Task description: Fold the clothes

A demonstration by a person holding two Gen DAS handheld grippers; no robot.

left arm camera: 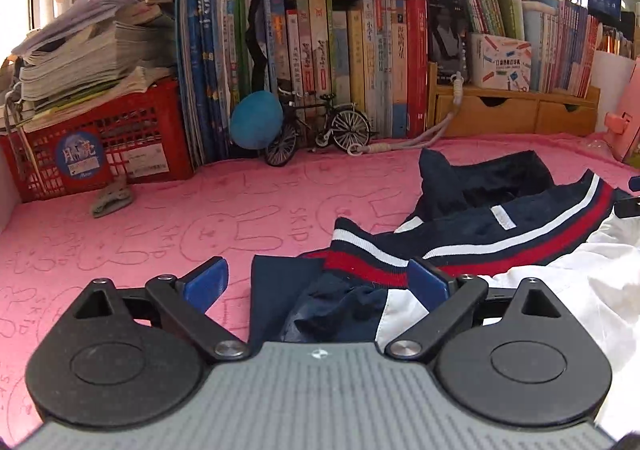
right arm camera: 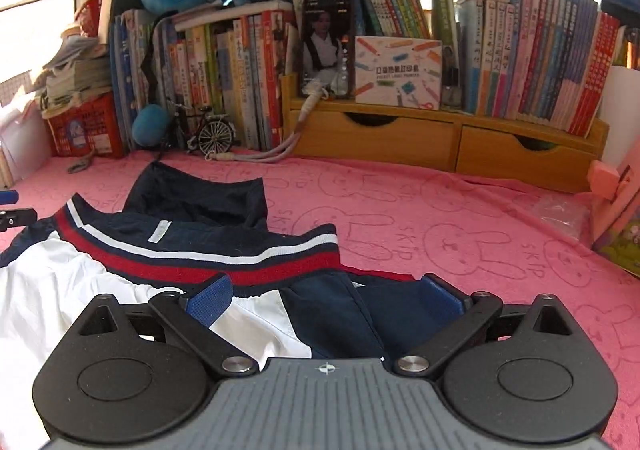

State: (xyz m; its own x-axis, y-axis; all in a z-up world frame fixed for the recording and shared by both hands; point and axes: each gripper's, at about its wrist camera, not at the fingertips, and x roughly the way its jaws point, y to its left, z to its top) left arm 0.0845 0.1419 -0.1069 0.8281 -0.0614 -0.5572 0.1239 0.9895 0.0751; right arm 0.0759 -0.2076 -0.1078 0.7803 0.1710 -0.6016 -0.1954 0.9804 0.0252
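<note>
We have the jacket (right arm camera: 192, 246) lying rumpled on the pink bunny-print cloth (right arm camera: 460, 218) that covers the bench, in front of the row of books (right arm camera: 540, 62). It is navy and white with a red, white and navy ribbed collar (left arm camera: 472, 246) and looks light, soft and limp, so we expect it to sag and slide wherever it is not supported. The ribbed band looks like the firmest, least slippery place to take hold; the smooth white panel (left arm camera: 560, 290) would likely slip.

Our left hand-held gripper (left arm camera: 316, 282) stands wide open over the collar's near end, its pads pressing on nothing. Our right hand-held gripper (right arm camera: 328, 296) is likewise spread wide over the navy and white fabric just below the collar, holding nothing.

On the cloth, beside the jacket, we can read "SKIP" stitched next to the rabbits. The small white tag (right arm camera: 160, 231) inside the collar is too small to read.
</note>
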